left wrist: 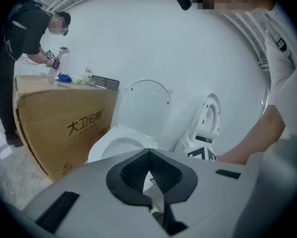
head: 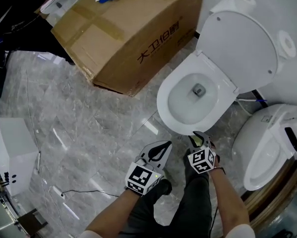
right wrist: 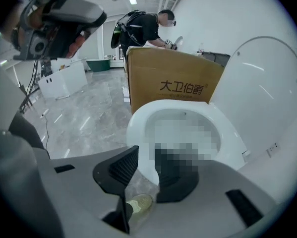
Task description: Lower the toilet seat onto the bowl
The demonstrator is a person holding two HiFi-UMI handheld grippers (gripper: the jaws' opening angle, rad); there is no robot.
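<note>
The glossy white oval toilet seat (head: 164, 103) lies flat on the bowl at the floor's wall edge. Its long axis runs from the hinge out to a nose pointing at the person, and the lid (head: 237, 48) stands raised. The right gripper (head: 200, 138) hovers just off that nose, claws spread and empty; the left gripper (head: 165, 145) beside it is pressed together

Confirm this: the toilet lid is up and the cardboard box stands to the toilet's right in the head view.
Wrong side. In the head view the box stands to the left of the toilet, not to its right. The lid is up, as you said.
</note>
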